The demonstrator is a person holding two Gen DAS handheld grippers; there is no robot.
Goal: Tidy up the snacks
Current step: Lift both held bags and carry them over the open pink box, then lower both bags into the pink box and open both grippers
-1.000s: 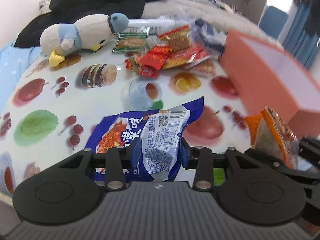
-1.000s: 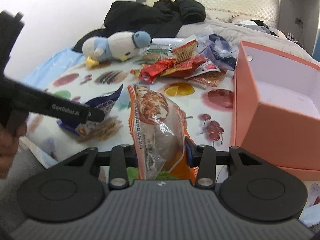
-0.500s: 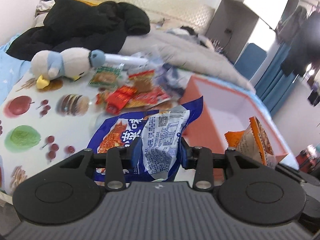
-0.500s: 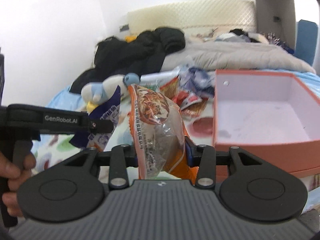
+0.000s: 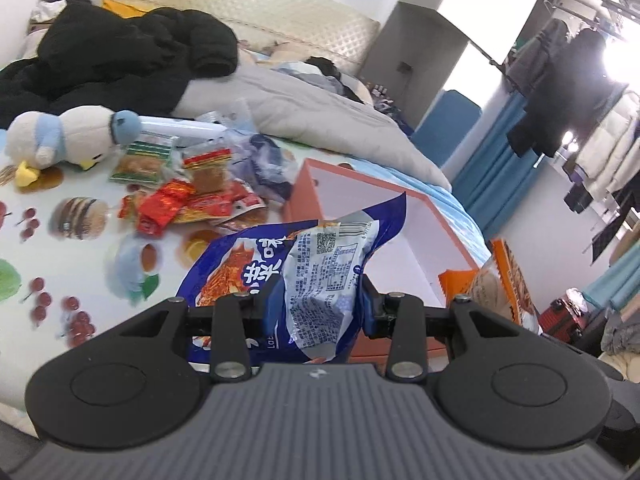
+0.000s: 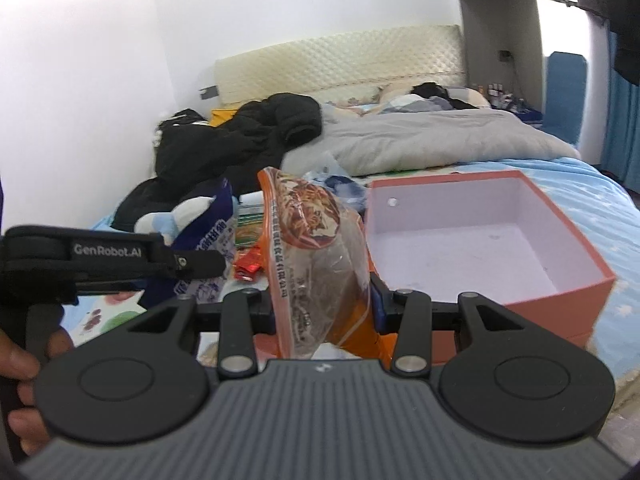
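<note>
Snacks fill both your tongs: your left tongs (image 5: pixel 320 304) are clamped on the blue snack bag (image 5: pixel 316 276), held in the air above the fruit-print cloth (image 5: pixel 80 248) on the bed, just left of the open orange box (image 5: pixel 400 232). Your right tongs (image 6: pixel 322 300) are clamped on the orange-and-clear snack bag (image 6: pixel 316 264), held up just left of that box, whose pale inside lies bare. More snack packets (image 5: pixel 192 200) lie piled on the cloth near the plush penguin (image 5: pixel 68 136), and your left hand (image 6: pixel 20 364) shows at the right view's edge.
</note>
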